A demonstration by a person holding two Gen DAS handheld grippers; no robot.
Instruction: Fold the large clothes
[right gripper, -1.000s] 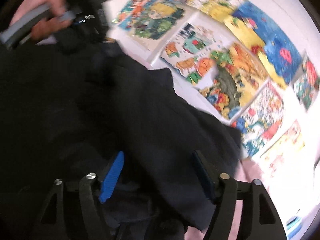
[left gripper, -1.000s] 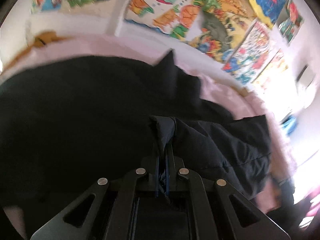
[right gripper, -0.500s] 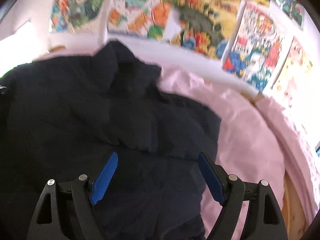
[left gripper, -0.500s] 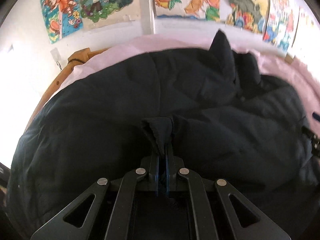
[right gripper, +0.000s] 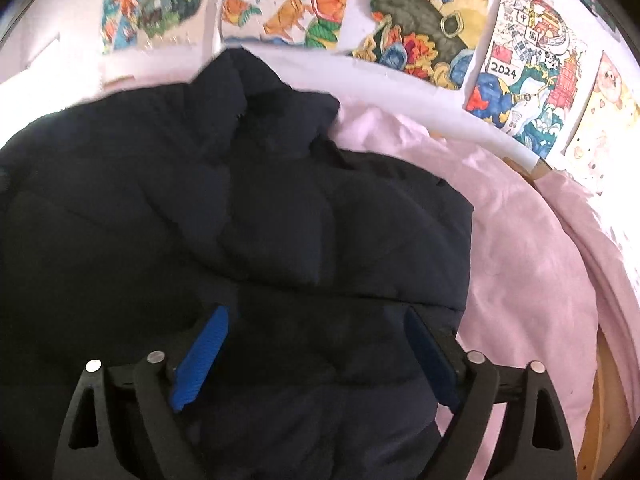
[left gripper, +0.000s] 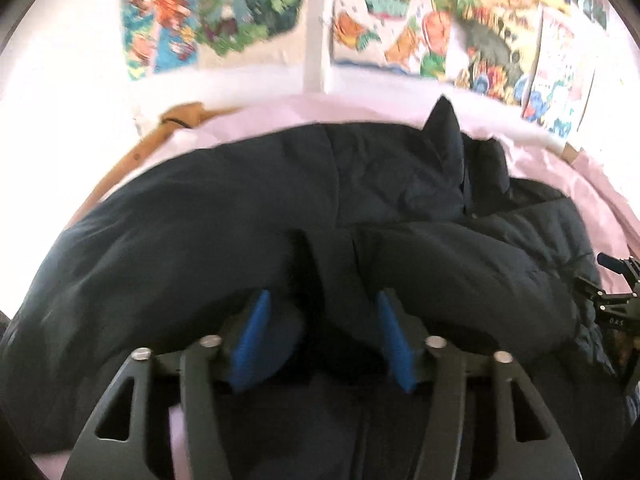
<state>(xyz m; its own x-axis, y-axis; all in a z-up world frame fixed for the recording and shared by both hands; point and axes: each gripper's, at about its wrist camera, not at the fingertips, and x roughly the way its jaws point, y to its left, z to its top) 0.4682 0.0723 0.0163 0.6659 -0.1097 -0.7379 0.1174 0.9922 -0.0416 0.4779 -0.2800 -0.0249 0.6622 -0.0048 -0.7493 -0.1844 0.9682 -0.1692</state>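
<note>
Both opening hand-held grippers (left gripper: 324, 336) straddle jacket (right gripper: 280, 208) folds.

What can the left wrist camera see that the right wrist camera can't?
Only the left wrist view shows the left gripper, its jaws opening around a fold of the jacket, and the other gripper's tip at the far right edge. Only the right wrist view shows the right gripper from behind, jaws opening over the jacket with nothing pinched, and the 2024 drawing. Both show the dark jacket, the pink sheet and colourful drawings.
</note>
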